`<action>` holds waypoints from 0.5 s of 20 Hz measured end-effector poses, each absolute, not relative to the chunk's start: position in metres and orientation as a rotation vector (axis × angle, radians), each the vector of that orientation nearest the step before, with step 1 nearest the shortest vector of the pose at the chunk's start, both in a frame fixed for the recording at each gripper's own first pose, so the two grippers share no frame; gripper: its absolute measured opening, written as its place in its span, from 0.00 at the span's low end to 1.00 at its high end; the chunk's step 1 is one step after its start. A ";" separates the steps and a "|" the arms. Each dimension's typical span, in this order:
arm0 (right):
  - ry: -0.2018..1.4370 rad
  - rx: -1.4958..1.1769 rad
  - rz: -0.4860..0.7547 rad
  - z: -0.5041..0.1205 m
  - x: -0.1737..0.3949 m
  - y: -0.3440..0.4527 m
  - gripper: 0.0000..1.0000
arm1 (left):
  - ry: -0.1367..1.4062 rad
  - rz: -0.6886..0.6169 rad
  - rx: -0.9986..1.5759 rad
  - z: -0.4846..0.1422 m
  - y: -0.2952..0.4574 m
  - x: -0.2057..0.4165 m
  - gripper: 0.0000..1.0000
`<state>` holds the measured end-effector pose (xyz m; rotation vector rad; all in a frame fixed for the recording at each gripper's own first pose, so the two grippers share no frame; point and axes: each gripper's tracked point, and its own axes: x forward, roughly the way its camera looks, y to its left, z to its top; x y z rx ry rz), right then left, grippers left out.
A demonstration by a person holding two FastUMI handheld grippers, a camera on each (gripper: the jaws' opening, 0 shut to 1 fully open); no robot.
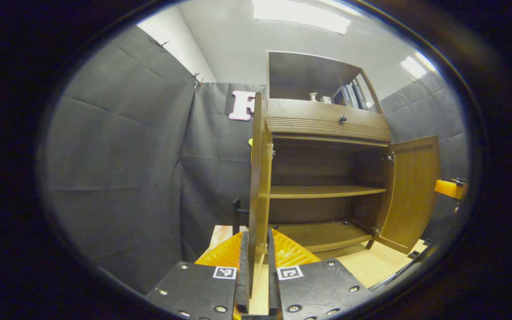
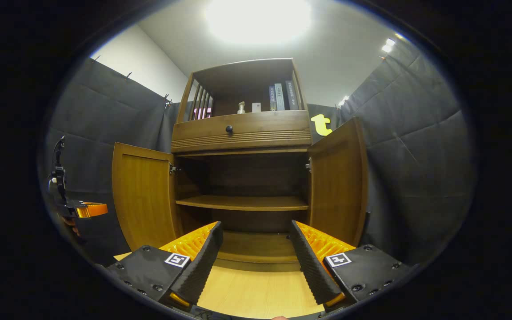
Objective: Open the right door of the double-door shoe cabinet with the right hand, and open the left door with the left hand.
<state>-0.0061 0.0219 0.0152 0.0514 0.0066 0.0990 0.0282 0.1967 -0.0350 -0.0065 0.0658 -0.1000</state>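
The brown wooden shoe cabinet (image 2: 242, 133) stands with both doors swung open, showing bare shelves. In the left gripper view the left door (image 1: 259, 178) is seen edge-on, and my left gripper (image 1: 257, 235) is shut on its lower free edge, one finger on each face. The right door (image 1: 411, 191) stands wide open at the right. In the right gripper view the left door (image 2: 142, 200) and right door (image 2: 338, 178) flank the interior. My right gripper (image 2: 256, 266) is open in front of the cabinet's bottom shelf, holding nothing. The left gripper (image 2: 82, 209) shows by the left door's outer edge.
A drawer with a dark knob (image 2: 229, 129) sits above the doors. Books and small items (image 2: 278, 98) stand on the top shelf. The cabinet rests on a light wooden platform (image 2: 256, 284). Black cloth walls close in on both sides. The right gripper (image 1: 449, 187) shows beyond the right door.
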 end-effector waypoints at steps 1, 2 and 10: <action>0.004 0.059 0.097 0.017 -0.013 0.017 0.95 | 0.063 -0.101 0.001 -0.031 0.192 0.019 0.19; 0.000 0.063 0.095 0.018 -0.019 0.012 0.95 | 0.059 -0.102 0.010 -0.029 0.185 0.012 0.19; -0.005 0.058 0.076 0.022 -0.058 -0.018 0.92 | 0.021 -0.107 0.039 -0.016 0.155 -0.053 0.20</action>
